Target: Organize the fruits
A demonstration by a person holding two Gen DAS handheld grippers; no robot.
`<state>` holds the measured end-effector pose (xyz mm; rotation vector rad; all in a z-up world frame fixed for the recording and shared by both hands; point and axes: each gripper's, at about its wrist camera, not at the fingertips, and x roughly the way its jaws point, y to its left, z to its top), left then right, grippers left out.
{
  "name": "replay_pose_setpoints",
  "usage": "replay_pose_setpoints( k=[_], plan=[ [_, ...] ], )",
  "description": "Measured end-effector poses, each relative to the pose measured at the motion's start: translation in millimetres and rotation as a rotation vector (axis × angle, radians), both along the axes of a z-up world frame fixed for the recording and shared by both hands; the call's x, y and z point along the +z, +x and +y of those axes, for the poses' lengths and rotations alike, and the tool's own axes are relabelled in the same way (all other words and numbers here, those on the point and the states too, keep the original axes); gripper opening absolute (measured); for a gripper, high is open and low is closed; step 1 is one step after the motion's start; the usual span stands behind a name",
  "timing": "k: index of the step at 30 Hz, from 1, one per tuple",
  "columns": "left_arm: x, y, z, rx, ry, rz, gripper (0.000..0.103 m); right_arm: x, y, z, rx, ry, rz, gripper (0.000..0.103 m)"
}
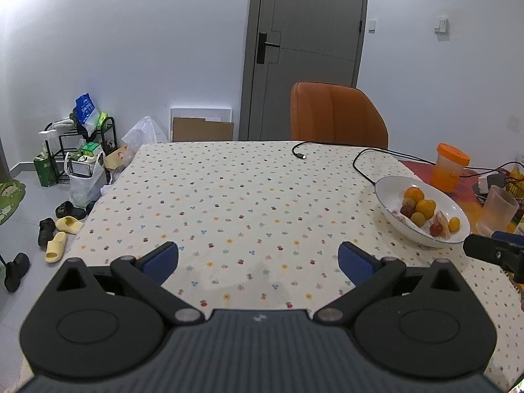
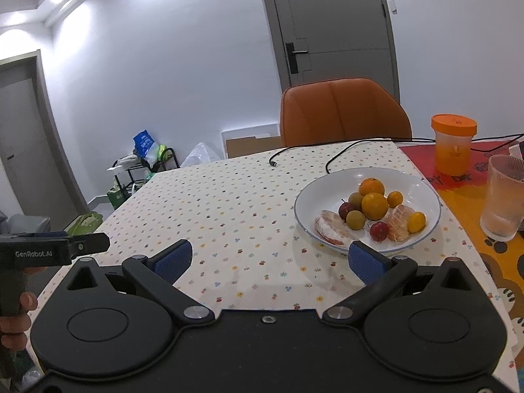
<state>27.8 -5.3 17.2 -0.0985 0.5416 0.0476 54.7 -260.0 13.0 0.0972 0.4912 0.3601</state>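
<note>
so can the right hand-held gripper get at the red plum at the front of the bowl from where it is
Probably yes. The right hand-held gripper is open and empty, just short of the bowl's near rim. The red plum sits exposed near that edge, though peeled citrus segments crowd its side.

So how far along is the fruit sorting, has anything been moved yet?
Nothing looks sorted so far: the oranges, plums and peeled segments all sit mixed in the white bowl. Nothing is in hand; the left hand-held gripper and right hand-held gripper both hover open and empty over the tablecloth. All sorting remains.

Oranges, plums and peeled citrus (image 2: 373,208) piled in white bowl (image 2: 303,203).
</note>
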Motion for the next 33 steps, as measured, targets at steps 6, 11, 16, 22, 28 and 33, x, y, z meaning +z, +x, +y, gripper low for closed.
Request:
replay_pose_setpoints(
  k=[6, 11, 16, 22, 28, 33],
  plan=[
    [1.7, -11.1, -2.2, -0.007, 0.007, 0.008, 0.103, 5.2, -12.6, -5.0, 0.010, -0.010, -0.021, 0.103],
    [2.5, -21.1, -3.4, -0.005, 0.018, 0.004, 0.103, 8.1, -17.9, -12.2, 0.002, -0.001, -0.028, 0.103],
    [3.0, -25.8, -3.7, -0.009, 0.021, 0.005, 0.103, 8.4, -21.2, -14.3, 0.006, -0.008, -0.031, 0.103],
    [4.8, -26.2, -3.2, -0.007, 0.019, 0.004, 0.103, 7.6, -21.4, -13.3, 0.016, -0.018, -0.026, 0.103],
    [5.6, -25.9, -2.6, -0.006, 0.020, 0.007, 0.103, 7.0, -20.9, -11.6, 0.018, -0.020, -0.023, 0.103],
    [5.4, -25.8, -1.7, -0.004, 0.017, 0.011, 0.103, 5.2, -18.8, -11.1, 0.014, -0.020, -0.014, 0.103]
  ],
)
